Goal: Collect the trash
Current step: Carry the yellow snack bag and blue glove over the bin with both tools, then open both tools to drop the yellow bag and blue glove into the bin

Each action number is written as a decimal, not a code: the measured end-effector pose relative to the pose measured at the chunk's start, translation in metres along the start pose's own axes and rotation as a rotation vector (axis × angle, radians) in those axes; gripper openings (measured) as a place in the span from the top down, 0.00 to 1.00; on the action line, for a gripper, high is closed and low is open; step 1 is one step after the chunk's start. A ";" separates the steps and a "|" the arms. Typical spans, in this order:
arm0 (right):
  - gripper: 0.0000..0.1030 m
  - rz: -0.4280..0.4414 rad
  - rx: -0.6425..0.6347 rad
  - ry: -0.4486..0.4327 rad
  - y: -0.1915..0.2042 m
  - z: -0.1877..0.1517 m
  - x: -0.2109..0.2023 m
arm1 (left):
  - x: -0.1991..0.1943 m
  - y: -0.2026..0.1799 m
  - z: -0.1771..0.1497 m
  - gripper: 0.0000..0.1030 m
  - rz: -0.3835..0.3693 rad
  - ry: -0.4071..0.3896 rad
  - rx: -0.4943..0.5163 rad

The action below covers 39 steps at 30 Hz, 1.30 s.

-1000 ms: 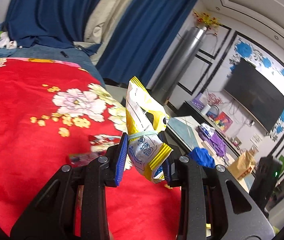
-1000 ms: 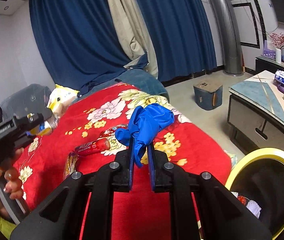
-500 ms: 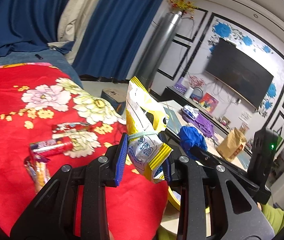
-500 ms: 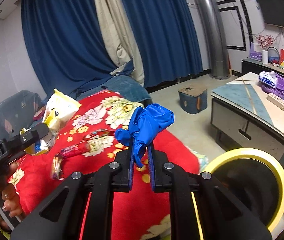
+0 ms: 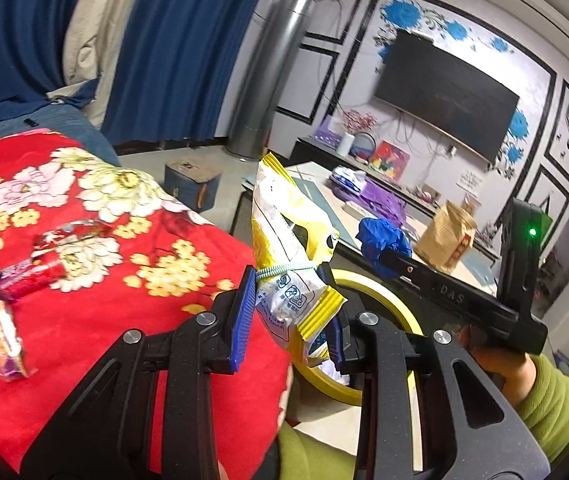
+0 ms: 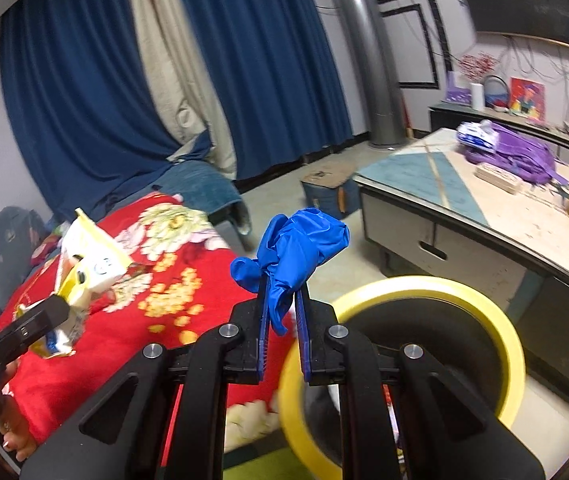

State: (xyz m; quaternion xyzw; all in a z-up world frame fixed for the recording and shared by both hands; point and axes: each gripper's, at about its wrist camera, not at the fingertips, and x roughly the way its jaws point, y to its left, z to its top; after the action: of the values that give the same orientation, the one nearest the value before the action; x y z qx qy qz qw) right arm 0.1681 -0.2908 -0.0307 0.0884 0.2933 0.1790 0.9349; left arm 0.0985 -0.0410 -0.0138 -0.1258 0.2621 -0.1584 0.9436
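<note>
Both hand-held grippers [image 5: 290, 312] [image 6: 282, 320] swung over bin [image 6: 512, 344].

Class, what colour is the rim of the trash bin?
Yellow; the trash bin's rim shows best in the right wrist view.

Both fisheye cameras are sitting close behind their own gripper fingers, looking forward and slightly downward. The left view is facing the television wall [image 5: 444, 92]; the right view is facing the blue curtains [image 6: 84, 100]. Both are sharing the red bedspread [image 5: 84, 320], yellow-rimmed bin [image 6: 484, 312] and low surface [image 6: 464, 200].
</note>
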 end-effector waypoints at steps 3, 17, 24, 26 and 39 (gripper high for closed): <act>0.88 -0.024 0.020 -0.002 -0.016 -0.003 -0.003 | 0.009 -0.011 -0.004 0.77 -0.011 0.023 0.026; 0.88 -0.097 0.097 0.033 -0.074 -0.021 -0.004 | 0.051 -0.053 -0.024 0.76 -0.052 0.119 0.129; 0.88 -0.120 0.145 0.039 -0.096 -0.027 -0.006 | 0.074 -0.068 -0.034 0.76 -0.065 0.169 0.182; 0.88 -0.125 0.155 0.045 -0.102 -0.029 -0.005 | 0.082 -0.073 -0.038 0.76 -0.070 0.185 0.199; 0.87 -0.130 0.230 0.099 -0.131 -0.043 0.005 | 0.134 -0.100 -0.061 0.76 -0.121 0.301 0.280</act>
State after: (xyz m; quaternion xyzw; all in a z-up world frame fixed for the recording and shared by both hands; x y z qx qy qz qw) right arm 0.1840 -0.4073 -0.1034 0.1671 0.3627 0.0872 0.9126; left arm 0.1511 -0.1910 -0.0933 0.0161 0.3673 -0.2668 0.8909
